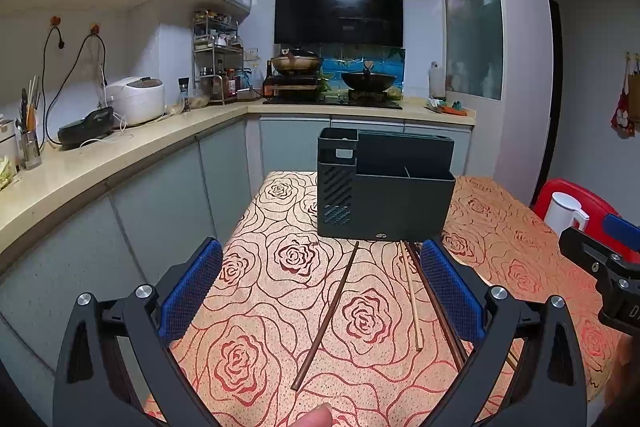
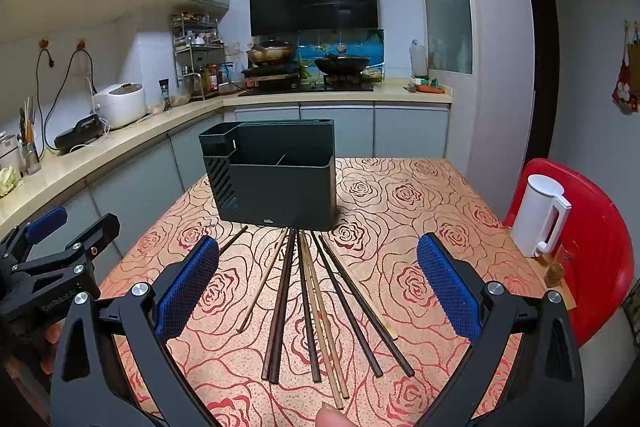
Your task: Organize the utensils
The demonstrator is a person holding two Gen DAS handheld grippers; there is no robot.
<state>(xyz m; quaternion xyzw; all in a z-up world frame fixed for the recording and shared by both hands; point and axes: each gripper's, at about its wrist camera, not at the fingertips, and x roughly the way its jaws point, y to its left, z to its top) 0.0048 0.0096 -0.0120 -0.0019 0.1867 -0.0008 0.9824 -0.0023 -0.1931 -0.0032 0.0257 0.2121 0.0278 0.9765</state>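
Note:
A dark grey utensil holder (image 2: 276, 183) with several empty compartments stands on the rose-patterned table (image 2: 420, 195); it also shows in the left wrist view (image 1: 384, 187). Several wooden chopsticks (image 2: 308, 307) lie fanned on the cloth in front of it. In the left wrist view one dark chopstick (image 1: 326, 315) lies apart, with others (image 1: 412, 299) to its right. My right gripper (image 2: 320, 287) is open above the fanned chopsticks, holding nothing. My left gripper (image 1: 322, 287) is open above the lone chopstick, empty. Each gripper shows at the edge of the other's view.
A white kettle (image 2: 540, 215) stands on a red stool (image 2: 600, 247) right of the table. A kitchen counter (image 1: 100, 163) with a rice cooker (image 1: 136, 99) runs along the left. A stove with pans (image 1: 332, 75) is at the back.

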